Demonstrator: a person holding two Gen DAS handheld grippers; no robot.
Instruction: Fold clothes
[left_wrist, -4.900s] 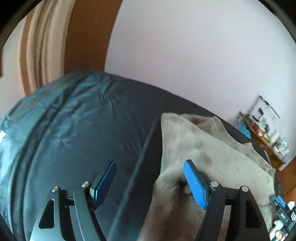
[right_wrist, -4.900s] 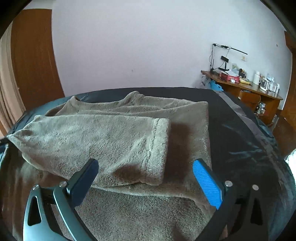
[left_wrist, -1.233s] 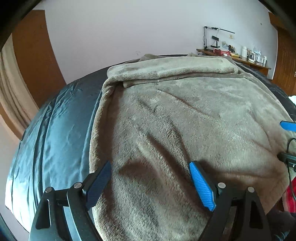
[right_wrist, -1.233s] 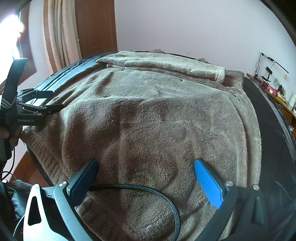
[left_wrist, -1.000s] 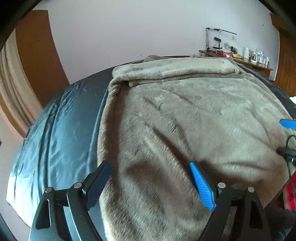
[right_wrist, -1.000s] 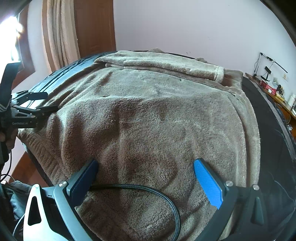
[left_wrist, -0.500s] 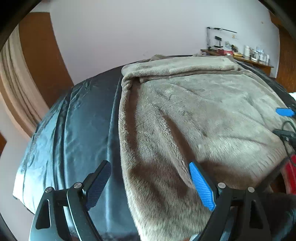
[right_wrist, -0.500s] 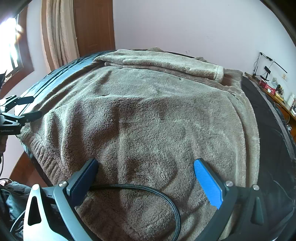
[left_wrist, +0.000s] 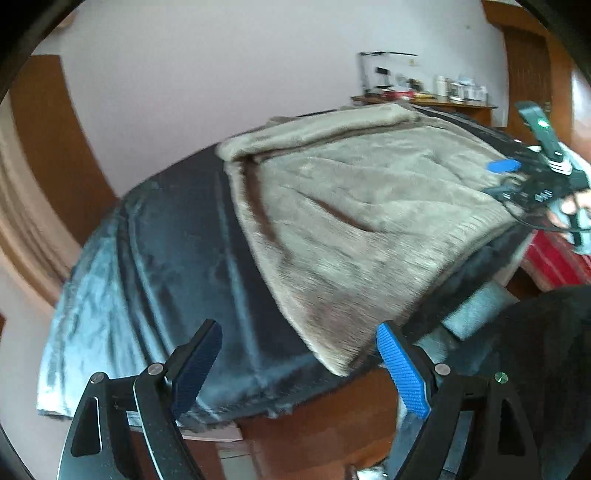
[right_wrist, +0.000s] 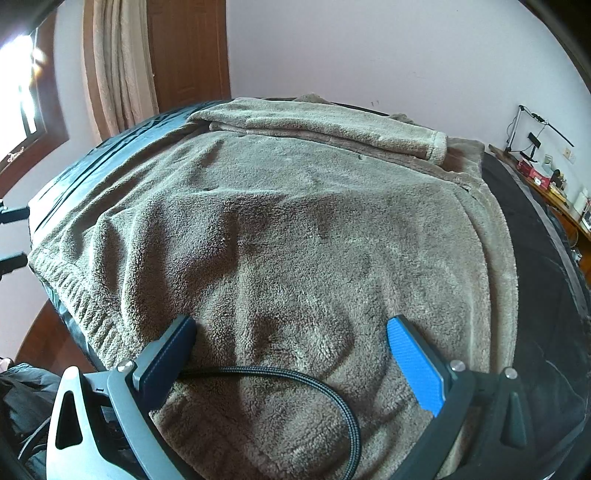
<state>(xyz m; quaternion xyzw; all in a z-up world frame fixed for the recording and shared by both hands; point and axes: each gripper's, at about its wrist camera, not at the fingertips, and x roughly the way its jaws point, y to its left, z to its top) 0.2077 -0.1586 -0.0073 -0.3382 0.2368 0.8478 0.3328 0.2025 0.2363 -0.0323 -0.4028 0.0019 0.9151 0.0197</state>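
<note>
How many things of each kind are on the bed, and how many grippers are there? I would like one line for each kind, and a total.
Fleece garment: 1
Dark bedcover: 1
Braided cable: 1
Grippers: 2, left gripper and right gripper, both open
Total: 5

Fleece garment spread on the bed, one sleeve folded across its far end, desk at right behind, curtain at left behind
</note>
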